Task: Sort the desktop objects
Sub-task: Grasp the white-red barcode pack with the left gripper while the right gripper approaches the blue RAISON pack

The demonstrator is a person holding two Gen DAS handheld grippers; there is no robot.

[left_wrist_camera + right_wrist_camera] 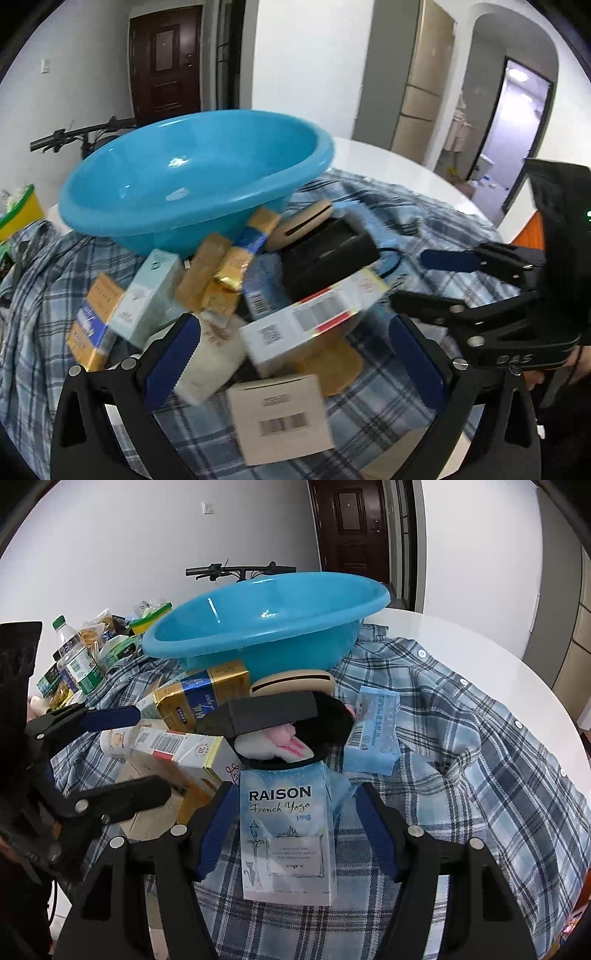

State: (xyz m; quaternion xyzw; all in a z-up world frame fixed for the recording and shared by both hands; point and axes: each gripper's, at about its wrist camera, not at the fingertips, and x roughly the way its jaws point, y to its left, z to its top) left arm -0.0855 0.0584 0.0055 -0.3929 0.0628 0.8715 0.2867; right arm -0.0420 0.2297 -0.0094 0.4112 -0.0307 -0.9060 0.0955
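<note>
Cigarette pack [288,834], pale blue and lettered RAISON, lies flat between my right hand-held gripper [295,827] pads, which are closing, untouched yet.

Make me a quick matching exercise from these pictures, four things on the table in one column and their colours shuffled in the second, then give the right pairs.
Things:
1. basin
2. RAISON box
3. shirt
4. long box

Colours:
A. black
B. blue and white plaid
C. bright turquoise blue
D. pale blue and white with dark lettering

Pairs: 1-C, 2-D, 3-B, 4-A
</note>
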